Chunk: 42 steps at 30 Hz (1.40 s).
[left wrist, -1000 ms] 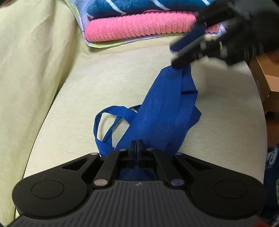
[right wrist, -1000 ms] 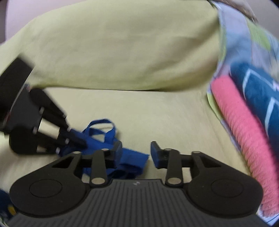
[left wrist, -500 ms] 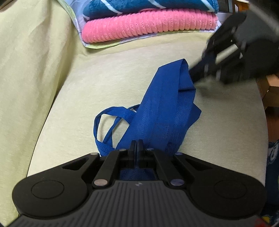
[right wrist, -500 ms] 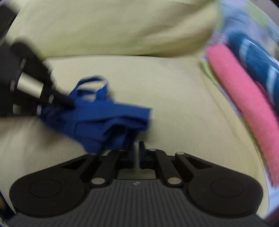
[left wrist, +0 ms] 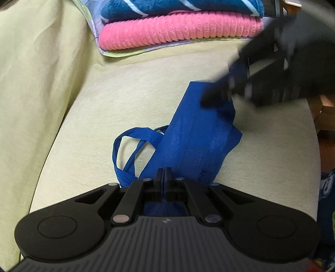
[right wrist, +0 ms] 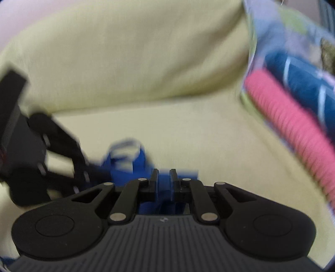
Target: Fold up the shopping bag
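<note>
I'm clamping my left gripper [left wrist: 164, 177] tight on the near end of the blue shopping bag [left wrist: 199, 142] – fingers fully together w/ blue fabric pinched between them and bunching below. Bag is lying as a narrow folded strip across the yellow-green sofa seat [left wrist: 129, 100], running away from me toward the upper right, its two handles [left wrist: 129, 146] looping out flat to the left. My right gripper [right wrist: 163, 177] is sitting at the far end of the strip – fingers nearly together, only a slim gap, blue fabric showing in it; looks like it's gripping that end, tho the view is blurred. Beyond the bag, well apart, a pink towel [left wrist: 180, 31] is lying under a blue striped one [left wrist: 178, 8]
</note>
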Each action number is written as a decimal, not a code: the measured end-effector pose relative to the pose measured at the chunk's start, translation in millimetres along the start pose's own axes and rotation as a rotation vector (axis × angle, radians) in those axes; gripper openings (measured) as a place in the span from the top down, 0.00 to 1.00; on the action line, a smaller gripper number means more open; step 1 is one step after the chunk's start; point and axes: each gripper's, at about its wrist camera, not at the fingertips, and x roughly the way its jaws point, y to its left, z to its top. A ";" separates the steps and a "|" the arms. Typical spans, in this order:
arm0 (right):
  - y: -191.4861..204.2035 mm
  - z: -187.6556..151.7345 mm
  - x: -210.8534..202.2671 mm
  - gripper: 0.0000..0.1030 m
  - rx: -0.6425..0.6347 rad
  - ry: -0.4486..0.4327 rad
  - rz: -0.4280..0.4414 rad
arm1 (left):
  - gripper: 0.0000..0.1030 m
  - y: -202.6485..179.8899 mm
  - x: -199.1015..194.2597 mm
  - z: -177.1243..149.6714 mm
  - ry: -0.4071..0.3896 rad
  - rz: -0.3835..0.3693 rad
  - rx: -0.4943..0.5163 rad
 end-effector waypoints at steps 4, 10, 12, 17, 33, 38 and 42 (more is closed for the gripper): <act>-3.4 -12.4 10.0 0.91 0.027 0.007 -0.002 | 1.00 1.7 -0.4 -0.5 -0.001 -0.003 -0.003; -4.6 -11.8 13.9 0.91 0.017 0.022 -0.006 | 1.00 9.1 -8.0 -5.9 -0.004 -0.012 -0.040; 0.3 -14.9 9.8 0.91 0.008 0.020 -0.017 | 1.00 8.9 -12.4 -10.2 0.007 0.005 -0.028; 2.4 -15.2 8.6 0.91 0.016 0.020 -0.031 | 1.00 10.7 -11.3 -11.9 0.028 0.011 -0.033; -33.5 -81.7 2.0 0.59 1.211 0.108 0.243 | 1.00 13.8 -9.7 -12.8 0.012 -0.010 -0.033; -20.0 -77.2 19.8 0.59 1.299 0.075 0.212 | 1.00 17.6 -9.4 -12.9 0.012 -0.028 -0.050; -2.6 -65.5 23.2 0.66 1.238 0.066 0.094 | 1.00 18.6 -8.2 -10.7 0.018 -0.033 -0.050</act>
